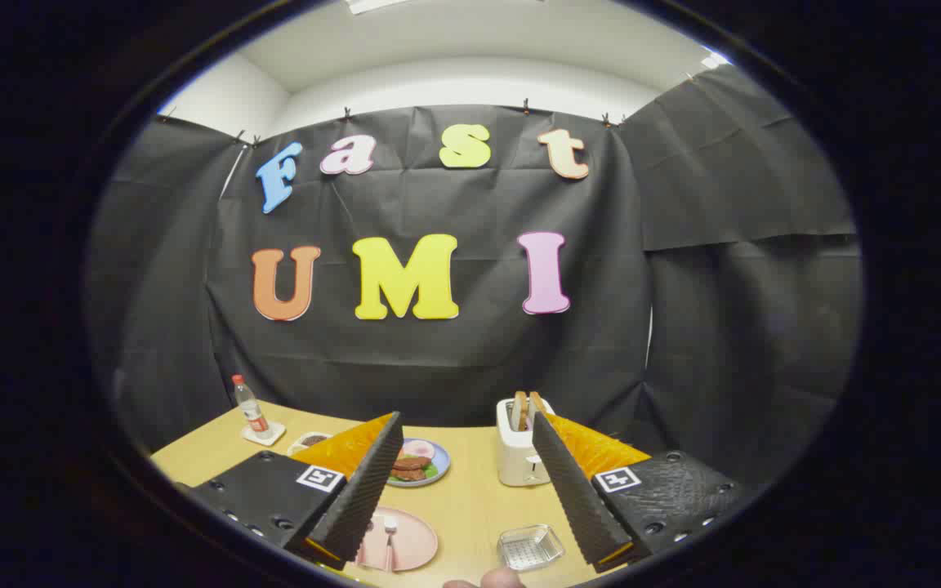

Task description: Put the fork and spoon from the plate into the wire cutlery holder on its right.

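Observation:
My gripper point(466, 478) hangs open high above the wooden table point(470, 498), its two black ribbed fingers point(360, 490) spread wide with nothing between them. Below, just inside the left finger, a pink plate point(413, 543) holds a fork point(390, 539) and a pink spoon, partly hidden by the finger. To the plate's right, near the right finger, sits the small wire cutlery holder point(530, 547), seen from above.
A white toaster point(521, 449) with toast stands beyond the fingers. A blue plate of food point(420, 462) lies left of it. A small bowl point(307, 442) and a bottle on a coaster point(251, 407) stand at the far left. A person's fingertips point(497, 579) show at the table's near edge.

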The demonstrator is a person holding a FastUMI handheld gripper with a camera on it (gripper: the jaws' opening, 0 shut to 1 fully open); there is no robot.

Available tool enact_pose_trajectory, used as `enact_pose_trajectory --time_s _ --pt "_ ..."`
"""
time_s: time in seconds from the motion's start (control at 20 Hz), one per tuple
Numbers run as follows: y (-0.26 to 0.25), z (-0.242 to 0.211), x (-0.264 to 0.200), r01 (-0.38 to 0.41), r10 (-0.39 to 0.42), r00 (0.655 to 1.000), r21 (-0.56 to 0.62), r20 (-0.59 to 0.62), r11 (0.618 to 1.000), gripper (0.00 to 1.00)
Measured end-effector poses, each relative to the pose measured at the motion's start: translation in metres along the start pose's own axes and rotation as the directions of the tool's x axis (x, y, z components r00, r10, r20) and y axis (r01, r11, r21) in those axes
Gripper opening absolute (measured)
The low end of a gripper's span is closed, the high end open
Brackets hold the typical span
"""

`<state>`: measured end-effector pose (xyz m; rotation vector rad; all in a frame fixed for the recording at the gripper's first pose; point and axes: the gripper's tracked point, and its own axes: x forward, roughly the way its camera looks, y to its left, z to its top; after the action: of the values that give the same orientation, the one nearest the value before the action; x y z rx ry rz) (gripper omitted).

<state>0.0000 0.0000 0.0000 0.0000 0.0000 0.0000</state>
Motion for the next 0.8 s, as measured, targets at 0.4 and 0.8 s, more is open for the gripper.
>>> enact_pose_trajectory --time_s 0.4,0.8 --pt "0.016 0.005 -0.003 -0.032 0.033 0.999 -0.035 0.021 0.999 0.95" --pt "0.036 0.003 -0.001 -0.079 0.080 0.997 -0.049 0.023 0.996 0.95"
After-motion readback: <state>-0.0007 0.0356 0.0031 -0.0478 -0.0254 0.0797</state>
